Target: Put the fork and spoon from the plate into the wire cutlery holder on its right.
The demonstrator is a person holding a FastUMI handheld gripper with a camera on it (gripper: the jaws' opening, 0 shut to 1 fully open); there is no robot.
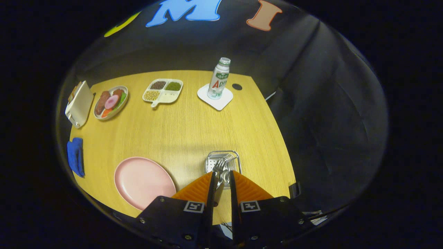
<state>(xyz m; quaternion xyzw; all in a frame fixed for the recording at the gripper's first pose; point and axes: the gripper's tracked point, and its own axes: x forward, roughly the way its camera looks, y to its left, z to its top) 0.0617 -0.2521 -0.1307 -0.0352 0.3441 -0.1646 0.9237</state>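
Jaws narrow, our gripper (221,180) clamps fork (218,169) and spoon (225,177), over wire cutlery holder (223,160), pink plate (143,181) beside.

The gripper (221,178) points down at a steep angle, its fingertips right over the near edge of the wire cutlery holder (222,162). Its two fingers (211,186) stand nearly parallel with a narrow gap, and both press on the fork (218,176) between them.

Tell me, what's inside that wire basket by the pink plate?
A fork, tines up, stands in the wire cutlery holder, held between the gripper fingers. Something shiny sits beside it, perhaps the spoon; the fingers hide the rest.
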